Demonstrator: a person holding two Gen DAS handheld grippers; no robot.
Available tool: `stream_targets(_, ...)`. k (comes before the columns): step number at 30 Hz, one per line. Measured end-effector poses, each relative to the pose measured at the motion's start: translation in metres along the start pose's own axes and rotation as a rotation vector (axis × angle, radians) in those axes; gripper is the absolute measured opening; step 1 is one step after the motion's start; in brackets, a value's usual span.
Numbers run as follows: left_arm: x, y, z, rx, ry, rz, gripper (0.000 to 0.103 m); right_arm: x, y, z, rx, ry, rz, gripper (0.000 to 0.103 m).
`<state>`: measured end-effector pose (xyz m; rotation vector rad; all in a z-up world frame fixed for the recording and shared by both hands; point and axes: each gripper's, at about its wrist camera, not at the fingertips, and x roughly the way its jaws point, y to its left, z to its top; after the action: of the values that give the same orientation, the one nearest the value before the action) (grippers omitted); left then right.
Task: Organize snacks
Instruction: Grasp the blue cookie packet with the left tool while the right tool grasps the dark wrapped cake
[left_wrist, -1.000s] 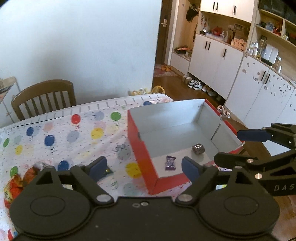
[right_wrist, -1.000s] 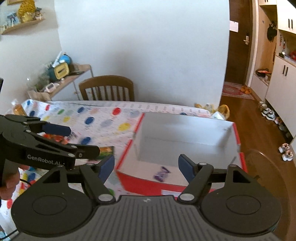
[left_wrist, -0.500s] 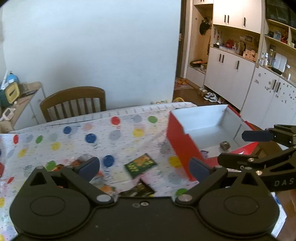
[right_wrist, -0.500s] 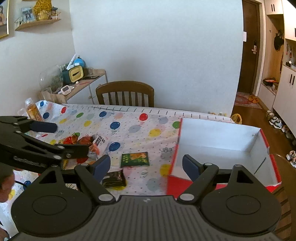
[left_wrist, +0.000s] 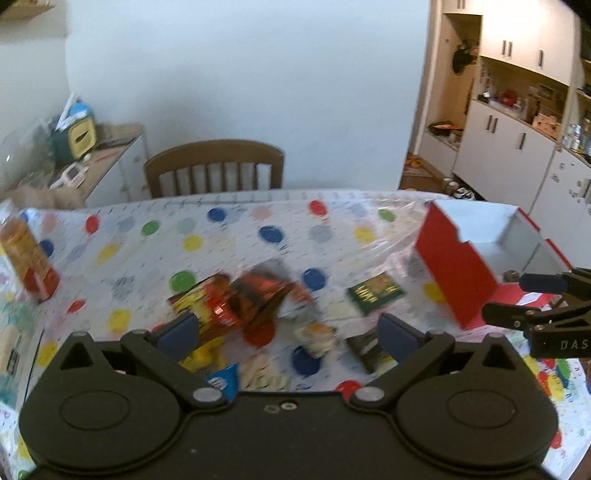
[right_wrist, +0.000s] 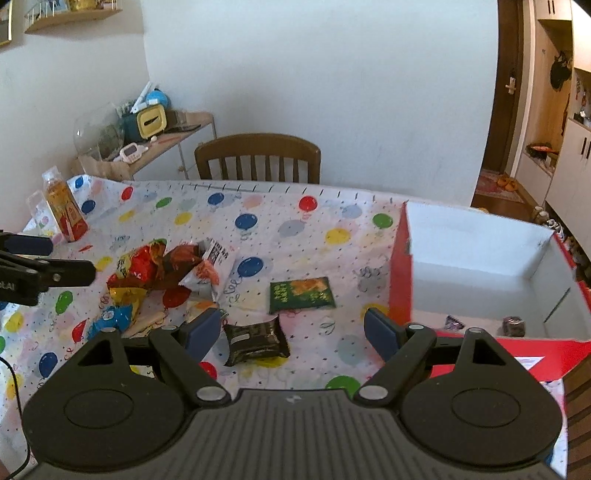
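We have bare tabletop (right_wrist: 295, 229) between the snack pile (right_wrist: 162, 273) and the red box (right_wrist: 400, 266); only a green packet (right_wrist: 301, 295) and a dark packet (right_wrist: 255, 339) lie there. The box's upright wall blocks passage rightward, a bottle (right_wrist: 64, 206) stands far left.

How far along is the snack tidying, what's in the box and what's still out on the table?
Done: two small wrapped candies, a purple one and a dark one, lie in the red box.
In hand: nothing; the left gripper and right gripper are both open and empty.
Left: the green packet, the dark packet and the pile of red and yellow snack bags on the tablecloth.
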<state>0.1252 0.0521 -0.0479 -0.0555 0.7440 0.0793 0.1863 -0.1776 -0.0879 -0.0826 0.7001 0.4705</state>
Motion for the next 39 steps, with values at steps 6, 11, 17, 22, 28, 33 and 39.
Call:
stream_targets(6,0.013,0.033,-0.016,-0.027,0.035,0.043,0.103,0.03,0.016,-0.006,-0.024,0.041,0.013,0.085)
stream_targets(11,0.034,0.052,-0.029,-0.041,0.087,0.063,0.103,0.055,0.03,-0.01,-0.085,0.075,0.035,0.085)
stream_targets(17,0.065,0.072,-0.047,-0.085,0.18,0.073,0.102,0.089,0.038,-0.016,-0.108,0.129,0.045,0.085)
stream_targets(22,0.086,0.087,-0.057,-0.158,0.256,0.067,0.1,0.121,0.038,-0.021,-0.125,0.182,0.029,0.085)
stream_targets(28,0.102,0.095,-0.06,-0.211,0.31,0.033,0.098,0.154,0.038,-0.025,-0.122,0.24,0.034,0.085)
stream_targets(33,0.115,0.097,-0.062,-0.239,0.348,-0.003,0.091,0.168,0.042,-0.028,-0.143,0.265,0.032,0.085)
stream_targets(39,0.121,0.099,-0.061,-0.256,0.363,-0.008,0.08,0.171,0.042,-0.026,-0.132,0.261,0.049,0.085)
